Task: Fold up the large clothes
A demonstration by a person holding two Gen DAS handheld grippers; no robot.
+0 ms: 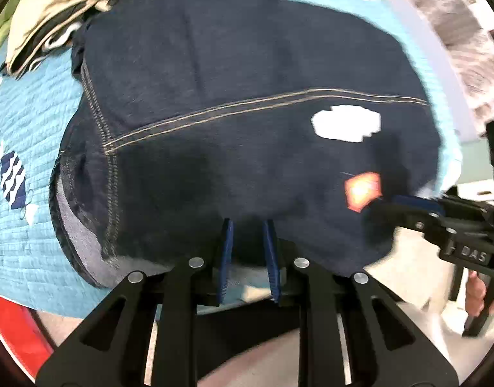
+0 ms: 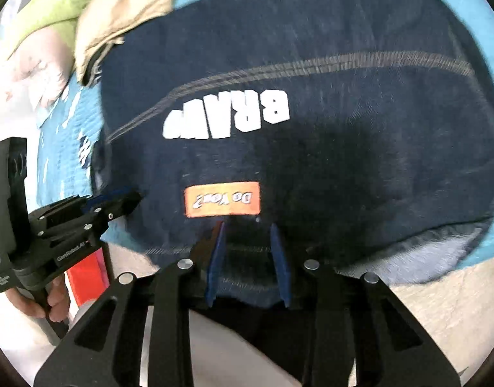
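A dark navy sweatshirt lies folded on a light blue quilt, with tan seams, white letters and an orange patch. My left gripper is open, its blue fingers at the garment's near edge, nothing between them. My right gripper is open too, its fingers over the near hem just below the orange patch. Each gripper shows in the other's view: the right one by the orange patch, the left one at the sweatshirt's left edge.
A beige garment with dark clothes under it lies at the back left of the quilt. A green item sits further left. A red object stands beside the bed. The bed's near edge runs just under both grippers.
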